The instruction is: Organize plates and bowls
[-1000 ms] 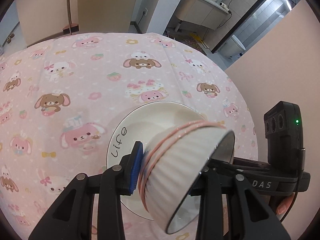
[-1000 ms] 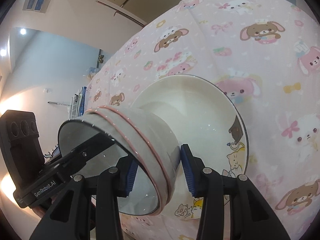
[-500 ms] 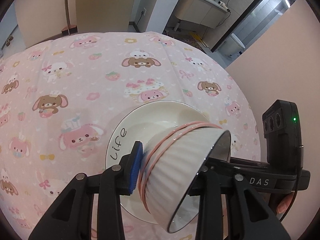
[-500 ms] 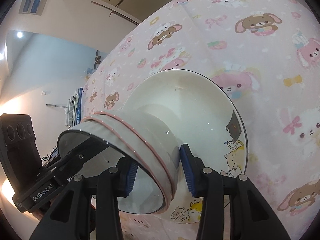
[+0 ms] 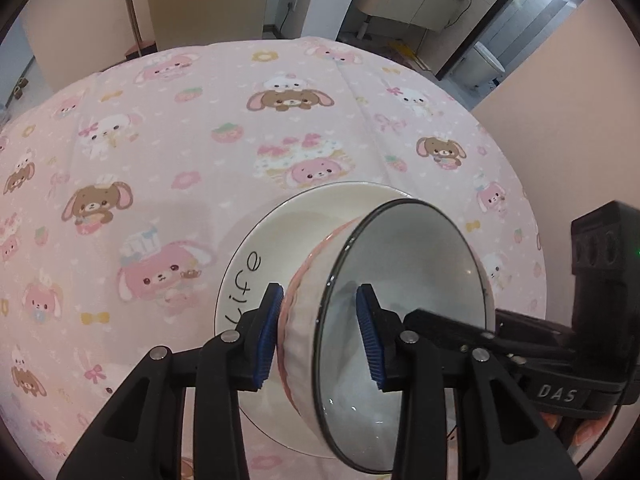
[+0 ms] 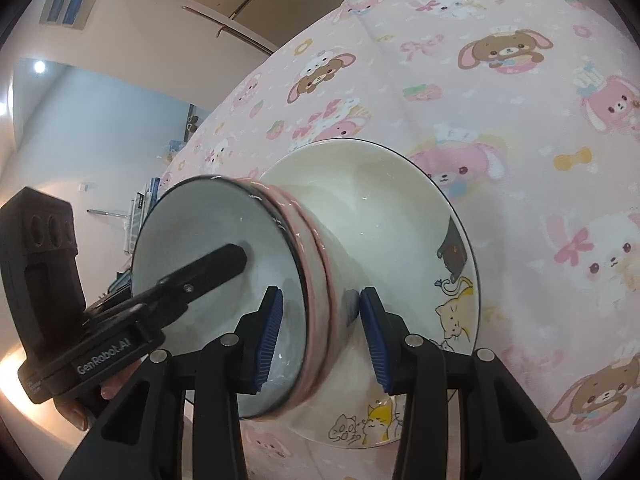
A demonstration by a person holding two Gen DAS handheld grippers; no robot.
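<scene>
A small white ribbed bowl with pink bands (image 5: 404,304) sits inside a larger cream bowl (image 5: 304,216) printed with "life" and cartoon cats, on the pink tablecloth. My left gripper (image 5: 320,332) straddles the small bowl's rim, one blue pad outside and one inside, with a gap at the inner pad. My right gripper (image 6: 320,336) straddles the opposite rim of the small bowl (image 6: 248,280) the same way, over the cream bowl (image 6: 400,184). Neither pair of pads looks pressed on the wall.
The table is covered by a pink bunny-print cloth (image 5: 160,160). Its right edge (image 5: 532,208) meets a pink wall. A cabinet and doorway stand beyond the far edge.
The small bowl has come down level into the cream bowl. Both grippers have widened at its rim, and the pads now stand off the wall.
</scene>
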